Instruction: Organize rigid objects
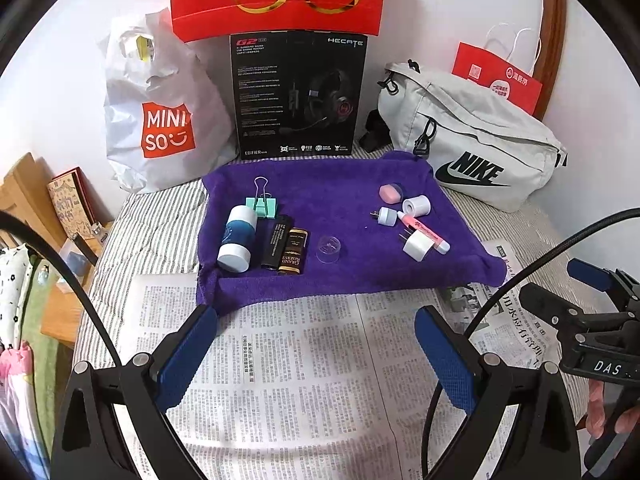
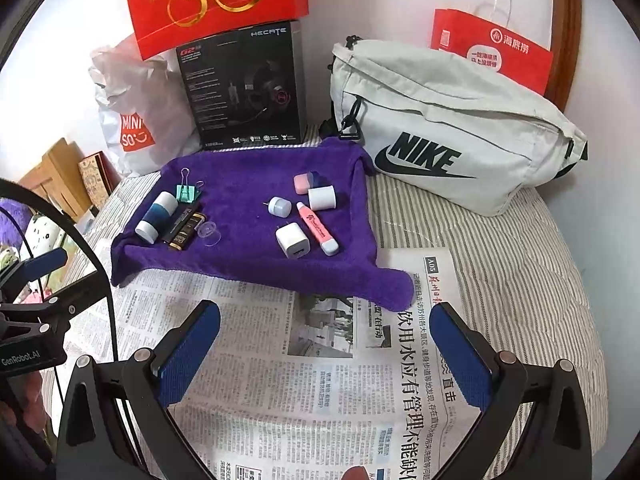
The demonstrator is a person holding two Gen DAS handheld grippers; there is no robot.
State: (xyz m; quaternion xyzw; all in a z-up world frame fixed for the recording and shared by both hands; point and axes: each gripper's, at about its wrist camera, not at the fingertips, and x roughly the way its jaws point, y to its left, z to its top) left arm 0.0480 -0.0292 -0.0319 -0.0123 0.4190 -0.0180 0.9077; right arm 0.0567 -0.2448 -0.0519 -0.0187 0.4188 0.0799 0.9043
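**Small objects laid out on the purple towel, both grippers empty above the newspaper**

A purple towel (image 1: 340,216) is spread over a striped bedcover, with newspaper (image 1: 280,368) laid in front of it. Behind the towel, a black headset box (image 1: 298,96) is stood upright, flanked by a white shopping bag (image 1: 156,120) and a pale grey waist bag (image 1: 472,140); red paper bags are seen further back.

On the towel's left part, a white-and-blue bottle (image 1: 237,238) lies beside a black lighter (image 1: 276,246) and a brown lighter (image 1: 294,250), with a green binder clip (image 1: 262,204) just behind them. A clear cap (image 1: 330,249) rests near the towel's middle. On the right part, a pink eraser (image 2: 306,182), a white cap (image 2: 321,197), a small round plug (image 2: 279,206), a pink pen (image 2: 318,229) and a white charger (image 2: 293,241) are grouped closely.

The left gripper (image 1: 316,344) is held spread wide over the newspaper, just short of the towel's near edge, nothing between its blue pads. The right gripper (image 2: 326,340) is likewise spread fully, empty, touching nothing.
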